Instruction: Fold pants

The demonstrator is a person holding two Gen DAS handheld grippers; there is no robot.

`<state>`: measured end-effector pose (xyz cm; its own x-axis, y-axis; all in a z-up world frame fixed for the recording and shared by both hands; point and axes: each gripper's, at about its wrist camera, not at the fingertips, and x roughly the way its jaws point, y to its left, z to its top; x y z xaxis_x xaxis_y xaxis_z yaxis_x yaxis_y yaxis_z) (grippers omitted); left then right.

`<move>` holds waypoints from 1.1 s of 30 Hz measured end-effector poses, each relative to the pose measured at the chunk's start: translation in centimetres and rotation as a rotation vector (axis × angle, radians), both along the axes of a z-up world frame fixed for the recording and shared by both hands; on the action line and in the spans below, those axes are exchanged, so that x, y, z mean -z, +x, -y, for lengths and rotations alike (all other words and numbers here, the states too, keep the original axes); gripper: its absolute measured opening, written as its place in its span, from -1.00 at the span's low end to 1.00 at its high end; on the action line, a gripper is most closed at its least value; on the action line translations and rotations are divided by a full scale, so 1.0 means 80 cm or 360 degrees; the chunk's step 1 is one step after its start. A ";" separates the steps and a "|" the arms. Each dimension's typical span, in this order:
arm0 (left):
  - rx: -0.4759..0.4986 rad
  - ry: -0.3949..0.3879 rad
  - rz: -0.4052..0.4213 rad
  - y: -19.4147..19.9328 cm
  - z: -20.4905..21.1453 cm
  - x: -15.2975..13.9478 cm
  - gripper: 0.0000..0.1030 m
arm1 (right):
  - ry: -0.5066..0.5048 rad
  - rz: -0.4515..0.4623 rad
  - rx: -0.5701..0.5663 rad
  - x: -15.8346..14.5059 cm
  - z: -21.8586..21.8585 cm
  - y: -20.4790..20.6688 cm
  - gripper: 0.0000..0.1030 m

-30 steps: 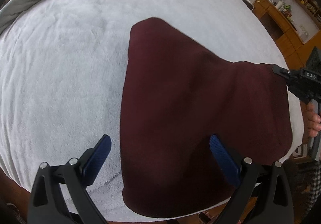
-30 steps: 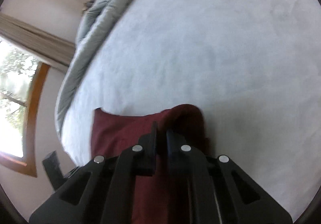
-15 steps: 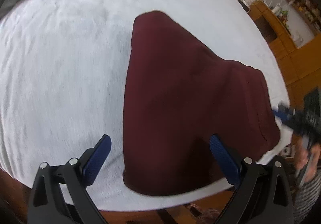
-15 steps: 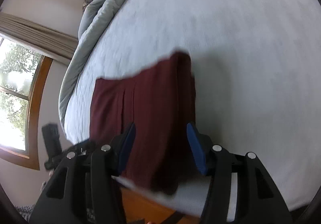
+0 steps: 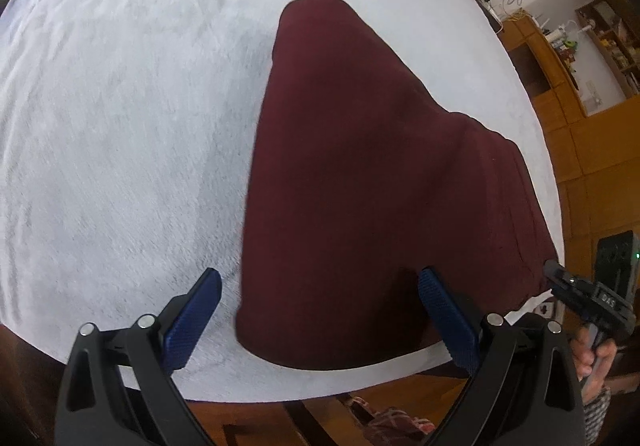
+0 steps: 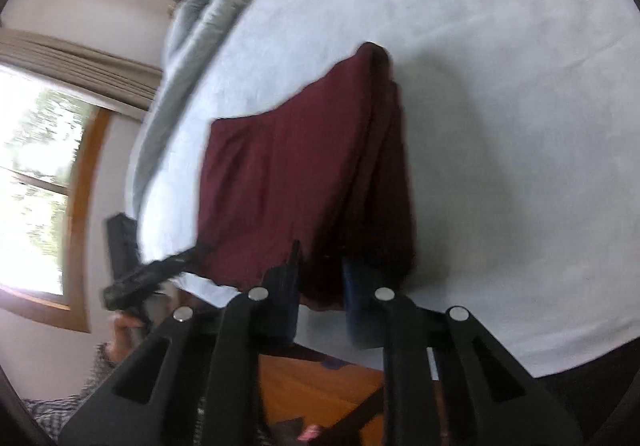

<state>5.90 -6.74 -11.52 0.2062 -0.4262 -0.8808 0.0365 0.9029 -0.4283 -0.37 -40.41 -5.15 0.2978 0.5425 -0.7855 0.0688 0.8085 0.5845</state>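
Observation:
Dark maroon pants (image 5: 360,166) lie folded on a white bed cover (image 5: 120,126), reaching close to its near edge. My left gripper (image 5: 320,312) hovers open over the near left corner, its blue pads (image 5: 196,310) wide apart and clear of the cloth. In the right wrist view the pants (image 6: 288,174) run away from me, blurred. My right gripper (image 6: 320,278) is at their near right edge, its jaws closing with a thick fold of cloth between them. The left wrist view shows the right gripper (image 5: 556,272) at that same corner.
A grey duvet (image 6: 208,6) is bunched along the far side of the bed. A window (image 6: 36,166) is at the left, and wooden cabinets (image 5: 580,86) stand beyond the bed. Wooden floor (image 5: 280,418) lies below the bed's near edge. A hand (image 5: 592,350) holds the right gripper.
My right gripper let go of the far corner, opened, drew back along the pants and narrowed on their near edge. The left gripper stayed open and tipped slightly.

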 end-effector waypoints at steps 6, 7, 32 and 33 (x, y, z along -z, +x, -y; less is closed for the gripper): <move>-0.0007 -0.0049 -0.0035 0.003 -0.014 0.002 0.92 | 0.0018 -0.0024 0.0030 0.022 0.007 -0.005 -0.63; -0.0012 -0.0090 -0.0037 0.005 -0.022 0.002 0.92 | 0.0025 -0.0015 0.0035 0.020 0.008 -0.008 -0.62; -0.0056 -0.0344 -0.0031 0.016 -0.051 0.022 -0.31 | 0.0043 -0.0090 0.0066 0.035 0.014 -0.001 -0.63; -0.0021 -0.0294 -0.0008 0.016 -0.049 0.015 -0.18 | 0.0021 -0.0072 0.0046 0.031 0.012 -0.002 -0.58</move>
<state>7.20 -2.79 -12.74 0.2086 -0.5781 -0.7888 0.0225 0.8092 -0.5871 -0.51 -41.36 -7.62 0.2782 0.5443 -0.7914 0.1187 0.7982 0.5906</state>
